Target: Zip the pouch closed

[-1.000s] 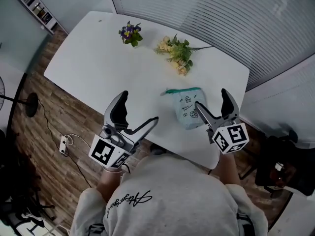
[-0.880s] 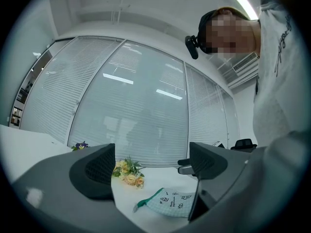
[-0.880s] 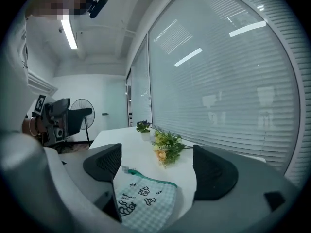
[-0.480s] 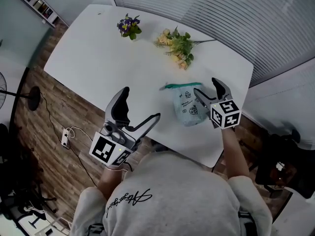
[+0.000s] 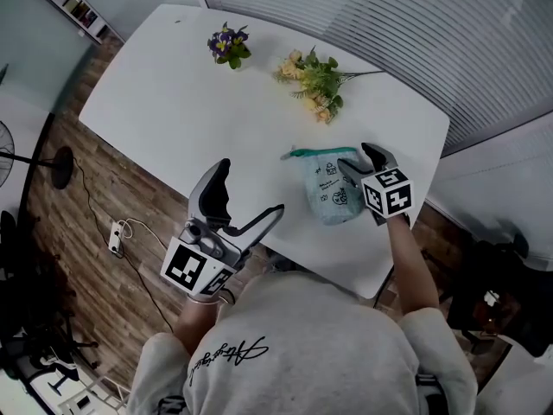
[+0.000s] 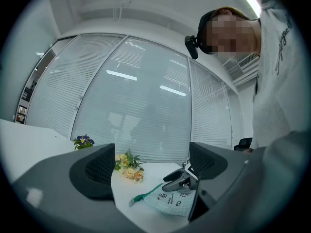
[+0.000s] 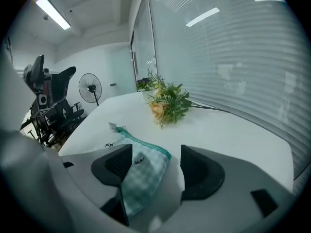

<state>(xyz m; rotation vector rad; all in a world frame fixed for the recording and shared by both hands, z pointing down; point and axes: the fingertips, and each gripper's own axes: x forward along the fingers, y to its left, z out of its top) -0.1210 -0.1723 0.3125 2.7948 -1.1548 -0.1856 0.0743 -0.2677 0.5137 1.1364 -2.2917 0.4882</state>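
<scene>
Lowered since a second ago, the right gripper [image 5: 358, 157] slants down at the pouch [image 5: 328, 190], forearm stretched forward. The left gripper [image 5: 251, 188] hangs level, left of the pouch at the white desk [image 5: 216, 102] edge. Flowers [image 5: 315, 85] lie beyond the pouch, above a wooden floor [image 5: 95, 223]. The right jaws, just closing, straddle the pouch's right edge without pinching it. The left jaws are spread and empty.
</scene>
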